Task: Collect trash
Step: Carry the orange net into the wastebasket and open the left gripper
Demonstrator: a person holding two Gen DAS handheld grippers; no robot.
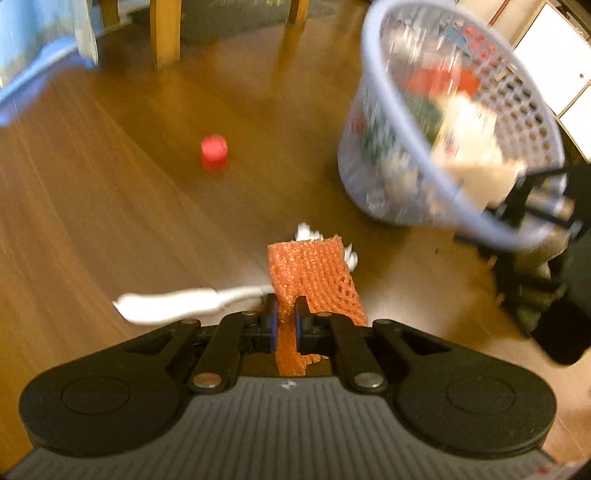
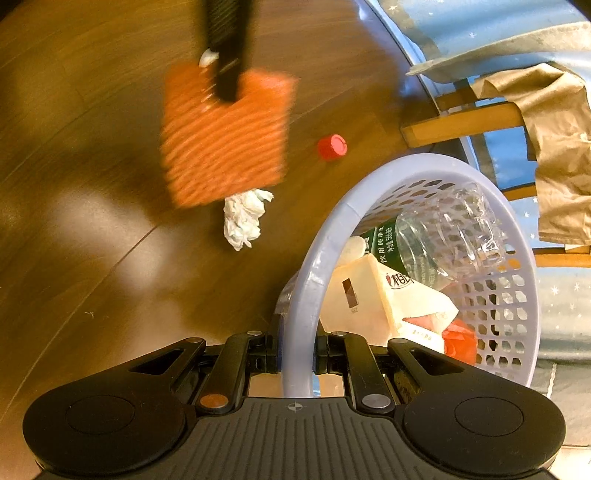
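My left gripper (image 1: 286, 314) is shut on an orange foam net sleeve (image 1: 314, 277), held above the wooden floor; the right wrist view shows the same sleeve (image 2: 225, 136) hanging blurred from the left gripper (image 2: 225, 92). My right gripper (image 2: 297, 347) is shut on the rim of a pale blue mesh trash basket (image 2: 328, 240), which holds a crushed clear bottle (image 2: 450, 229), a carton (image 2: 388, 295) and other trash. The basket (image 1: 391, 99) is tilted at the right in the left wrist view. A crumpled white tissue (image 2: 243, 218) and a red bottle cap (image 2: 332, 147) lie on the floor.
Wooden chair legs (image 1: 164, 29) stand at the far side of the floor, with blue fabric (image 1: 33, 48) at the far left. A white strip (image 1: 177, 304) lies on the floor by my left fingers. A tan cloth (image 2: 554, 147) hangs over a wooden chair rail (image 2: 461, 122).
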